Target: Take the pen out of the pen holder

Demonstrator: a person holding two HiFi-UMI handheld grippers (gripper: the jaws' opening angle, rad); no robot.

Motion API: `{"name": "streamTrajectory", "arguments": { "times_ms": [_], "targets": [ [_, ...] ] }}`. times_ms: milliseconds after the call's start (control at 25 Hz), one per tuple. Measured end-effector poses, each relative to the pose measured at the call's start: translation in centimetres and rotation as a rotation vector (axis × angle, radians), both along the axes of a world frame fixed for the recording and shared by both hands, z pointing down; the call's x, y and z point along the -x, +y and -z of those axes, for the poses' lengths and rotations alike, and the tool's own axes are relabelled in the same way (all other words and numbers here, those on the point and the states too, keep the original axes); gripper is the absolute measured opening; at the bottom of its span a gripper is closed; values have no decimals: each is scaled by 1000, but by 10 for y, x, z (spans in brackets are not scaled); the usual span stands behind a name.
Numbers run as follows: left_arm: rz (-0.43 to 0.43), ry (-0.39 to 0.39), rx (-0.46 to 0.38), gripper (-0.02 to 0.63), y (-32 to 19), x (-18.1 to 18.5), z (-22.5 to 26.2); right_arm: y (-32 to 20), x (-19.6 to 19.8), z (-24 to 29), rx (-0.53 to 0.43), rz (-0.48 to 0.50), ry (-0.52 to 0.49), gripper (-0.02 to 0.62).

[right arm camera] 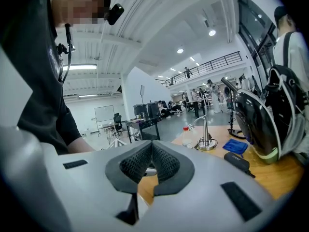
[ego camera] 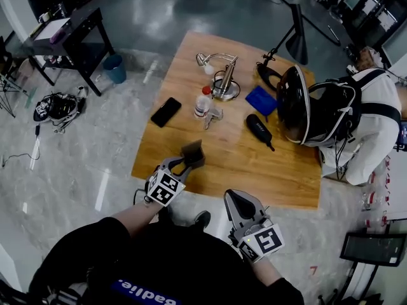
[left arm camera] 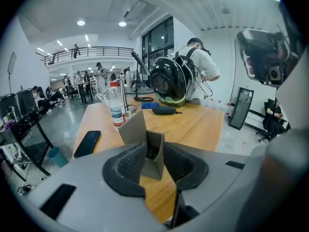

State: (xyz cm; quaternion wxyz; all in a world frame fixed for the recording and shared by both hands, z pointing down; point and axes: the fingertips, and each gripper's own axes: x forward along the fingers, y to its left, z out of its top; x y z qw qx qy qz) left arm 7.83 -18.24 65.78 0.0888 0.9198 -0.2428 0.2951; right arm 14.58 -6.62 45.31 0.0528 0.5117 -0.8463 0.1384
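- The wooden table is carrying everything. Its smooth, pale-brown top is giving the holder a flat footing close to the near left edge.
- A glossy black helmet, rounded and hard-shelled, is sitting at the far right. It is well apart from the work and not crowding it.
- The left gripper is reaching in over the near left edge, with its ribbed dark pads spread wide on either side of the pen holder. The jaws are standing released, and by my reading they are straddling it rather than squeezing. It is probably lining up to steady the holder.
- The right gripper is hanging just off the near edge with its jaws clenched on nothing, likely being kept free to pluck the pen.
- A flat black phone is lying farther in on the left, and a clear plastic bottle with a red cap is standing just to its right. Both are apart from the holder.
- The pen holder is a matte grey, thin-walled, squarish box, and it is showing its open mouth to the left gripper view.
- The pen is probably the small dark shape showing inside that mouth, not yet taken out. It is too shadowed to be sure.
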Motion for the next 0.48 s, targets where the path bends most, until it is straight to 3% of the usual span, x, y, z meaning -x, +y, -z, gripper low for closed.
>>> {"name": "streamTrajectory", "arguments": {
  "times_ms": [200, 360, 480],
  "targets": [
    [-7, -26, 12, 109, -5, -2, -12, 2, -4, -8, 69, -12, 6, 6],
    [-22, -35, 9, 66, -6, -2, -15, 1, -9, -7, 16, -10, 0, 6],
    [-24, -35, 5, 64, -8, -1, -11, 0, -11, -8, 38, -17, -7, 6]
  ]
}}
